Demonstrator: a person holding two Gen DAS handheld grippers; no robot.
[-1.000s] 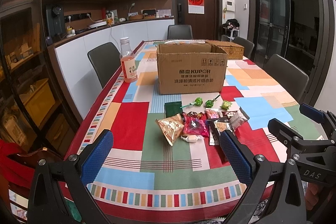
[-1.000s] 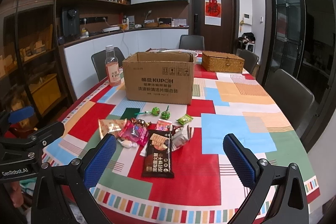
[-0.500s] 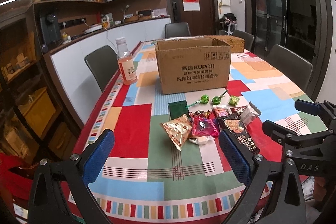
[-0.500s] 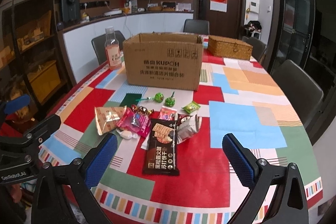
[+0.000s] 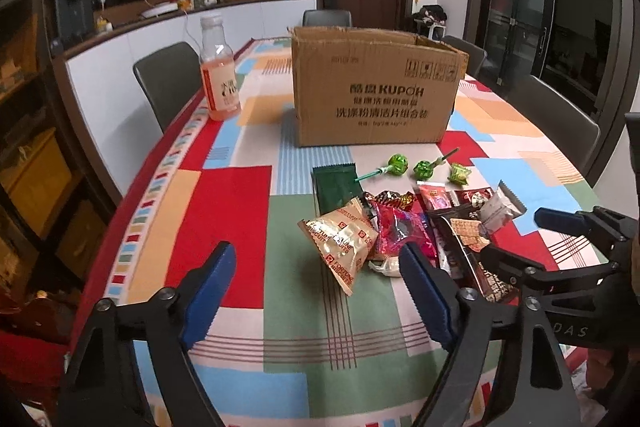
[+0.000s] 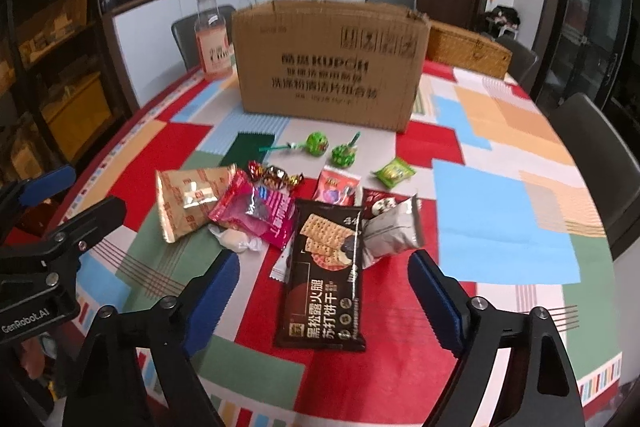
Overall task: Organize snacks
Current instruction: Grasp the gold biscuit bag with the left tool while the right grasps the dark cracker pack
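Although the cardboard box (image 6: 330,61) stands open-topped at mid-table, its inside is hidden from both cameras, and the print on its front is blurred in the right wrist view. The wicker basket (image 6: 468,53) behind the box is partly cut off by it, and the pink drink bottle (image 5: 219,79) stands to the box's left. In the left wrist view the right tool's frame covers part of the dark cracker pack (image 6: 326,277).

The snacks lie in a loose heap on the patchwork tablecloth (image 6: 500,223) in front of the box. The left tool (image 5: 316,291) hovers in front of the heap with its blue ribbed pads spread wide and nothing between them; the crinkled gold biscuit bag (image 5: 340,241) lies just beyond its tips. The right tool (image 6: 324,287) is likewise wide open and empty, with the long glossy cracker pack lying flat between its pads, apart from both. A silver foil pouch (image 6: 394,231) leans against that pack, a pink wrapper (image 6: 256,213) lies beside the gold bag, and two green lollipops (image 6: 318,143) lie nearest the box.
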